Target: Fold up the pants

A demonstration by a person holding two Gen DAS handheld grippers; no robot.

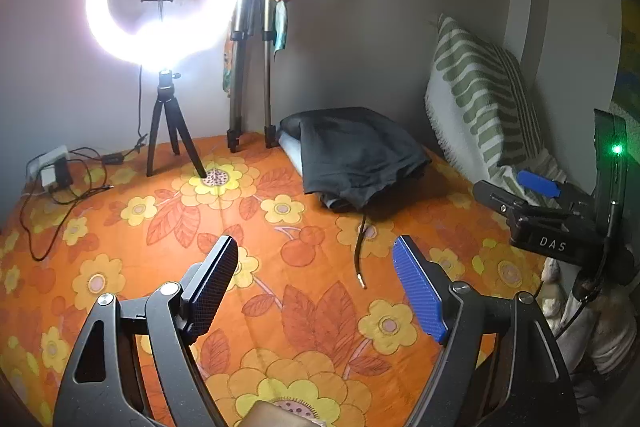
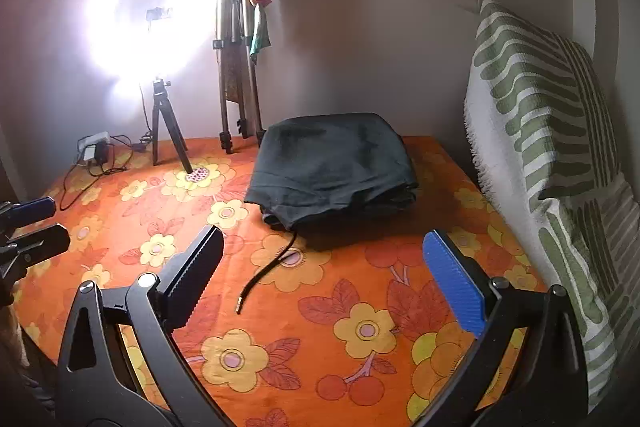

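There, folded pants [image 2: 332,167] lie crosswise, drawstring [image 2: 268,271] trailing nearward; both jaws gape empty.

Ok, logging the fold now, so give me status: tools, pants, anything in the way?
Left tool open, empty. Right tool open, empty. Black pants folded on the floral sheet, drawstring trailing out. Nothing in the way.

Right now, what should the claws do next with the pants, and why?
Probably tuck in the loose drawstring. The dark pants already lie folded on the flowered sheet, both the left claw and right claw are open and empty, and only that cord trails out.
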